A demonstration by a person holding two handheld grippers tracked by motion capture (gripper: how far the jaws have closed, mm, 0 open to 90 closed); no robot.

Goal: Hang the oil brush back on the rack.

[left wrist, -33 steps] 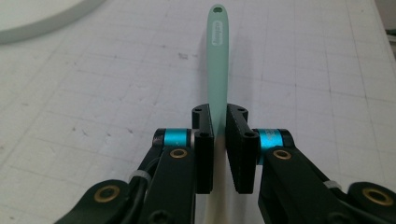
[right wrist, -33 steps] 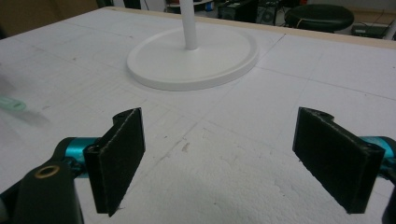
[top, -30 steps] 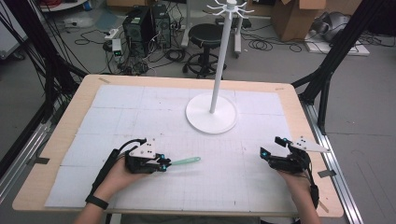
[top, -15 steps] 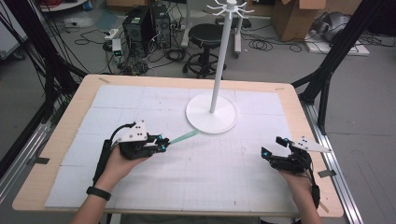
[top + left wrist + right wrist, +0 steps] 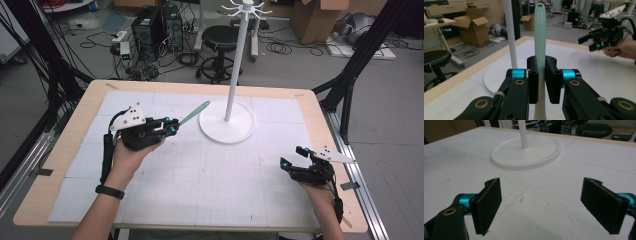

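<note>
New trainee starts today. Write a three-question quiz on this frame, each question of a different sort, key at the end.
1. True or false: the left gripper is shut on the green tool.
2. The right gripper is: A) open, holding nothing; B) shut on a cup; C) gripping the stand.
3. Fill in: the tool's free end points toward the stand's round white ____.

Key: 1 true; 2 A; 3 base.
</note>
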